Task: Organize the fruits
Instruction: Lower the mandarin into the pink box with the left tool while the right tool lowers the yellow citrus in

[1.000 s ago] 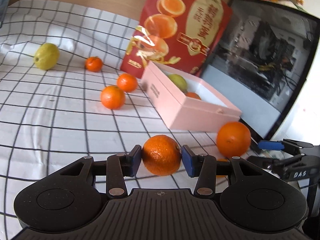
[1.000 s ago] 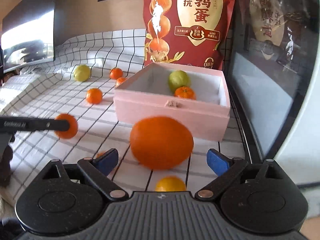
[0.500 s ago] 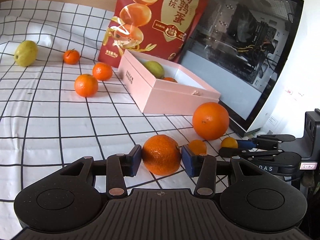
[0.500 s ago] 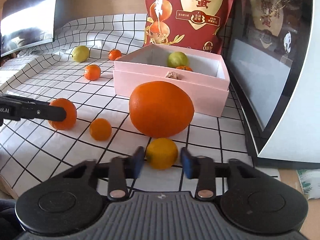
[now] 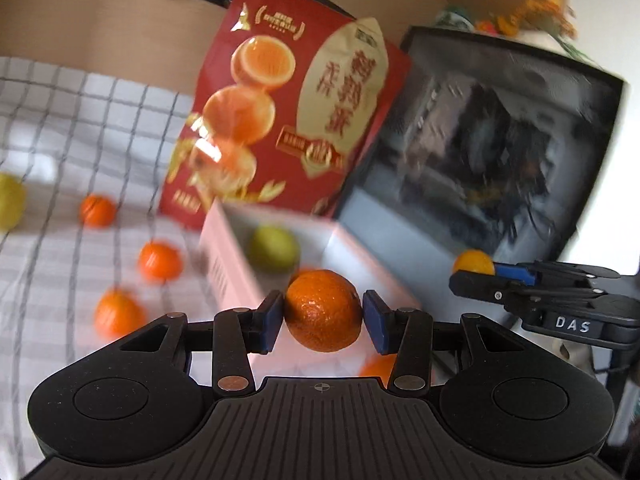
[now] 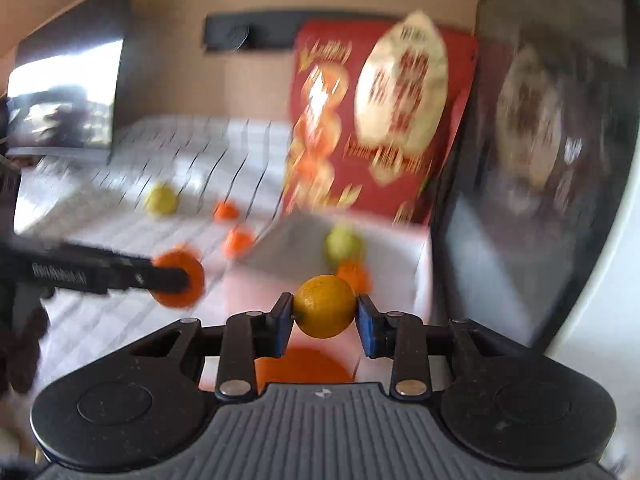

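blurred: pink box (image 6: pixel 424 280), bag lettering | cut off: green fruit (image 5: pixel 10 206) at left edge

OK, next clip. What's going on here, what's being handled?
A person is sorting fruit with two handheld grippers. The left gripper is shut on a mandarin, and the right gripper is shut on a small yellow-orange citrus. Both are held in the air in front of the pink box, which already holds a green fruit and an orange one. More fruit lies on the checked cloth.
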### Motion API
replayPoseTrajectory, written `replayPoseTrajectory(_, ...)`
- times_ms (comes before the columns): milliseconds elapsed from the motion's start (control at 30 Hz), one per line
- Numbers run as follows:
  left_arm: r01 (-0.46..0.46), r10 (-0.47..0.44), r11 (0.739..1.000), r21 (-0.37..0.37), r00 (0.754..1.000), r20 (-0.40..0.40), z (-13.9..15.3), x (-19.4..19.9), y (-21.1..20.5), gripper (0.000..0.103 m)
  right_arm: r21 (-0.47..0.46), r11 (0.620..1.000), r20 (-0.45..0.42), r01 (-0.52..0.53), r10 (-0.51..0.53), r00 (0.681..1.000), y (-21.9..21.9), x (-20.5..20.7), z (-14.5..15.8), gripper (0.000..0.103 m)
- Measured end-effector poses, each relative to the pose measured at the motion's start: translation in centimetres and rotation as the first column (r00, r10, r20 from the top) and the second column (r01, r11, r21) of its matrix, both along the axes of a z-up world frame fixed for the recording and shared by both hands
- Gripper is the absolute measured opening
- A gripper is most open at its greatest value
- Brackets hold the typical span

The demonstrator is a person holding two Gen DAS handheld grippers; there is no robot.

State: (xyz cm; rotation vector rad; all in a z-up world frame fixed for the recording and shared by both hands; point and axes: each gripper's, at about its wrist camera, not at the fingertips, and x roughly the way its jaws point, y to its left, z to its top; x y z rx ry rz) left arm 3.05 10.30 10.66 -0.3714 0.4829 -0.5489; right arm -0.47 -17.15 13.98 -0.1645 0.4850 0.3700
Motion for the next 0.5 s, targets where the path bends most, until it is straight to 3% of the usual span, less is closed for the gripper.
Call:
replayPoseTrajectory(200, -0.021, 0.023, 1.000, 0.014, 0.995, -0.097, -1.3, 8.1, -3.9, 0.049, -0.071, 0.986, 0.015, 0.154, -0.153, 0.988, 3.6, 8.8, 4.8, 0.033)
replayPoseTrajectory(267, 0.009, -0.008, 1.000, 0.010, 0.994, -0.109, -2.2, 8.9, -4.6, 0.049, -0.108, 0.973, -0.008, 0.206, -0.208, 0.978, 4.4, 11.8, 4.6, 0.033)
replayPoseTrajectory(333, 0.048, -0.039, 0.997, 0.064, 0.990, -0.134, -2.9, 9.1, -5.5, 0.049, -0.126, 0.964, -0.050, 0.236, -0.244, 0.969, 4.5, 13.6, 4.0, 0.033)
replayPoseTrajectory(433, 0.052, -0.039, 0.988, 0.149, 0.995, -0.087, -2.8, 8.5, -6.3, 0.046, -0.140, 0.955, -0.132, 0.260, -0.278, 0.952, 4.3, 16.2, 2.1, 0.033)
replayPoseTrajectory(500, 0.055, -0.043, 0.987, 0.152, 0.996, -0.083, -2.6, 8.3, -6.4, 0.046, -0.140, 0.954, -0.192, 0.266, -0.290, 0.938, 3.8, 17.3, 0.7, 0.033)
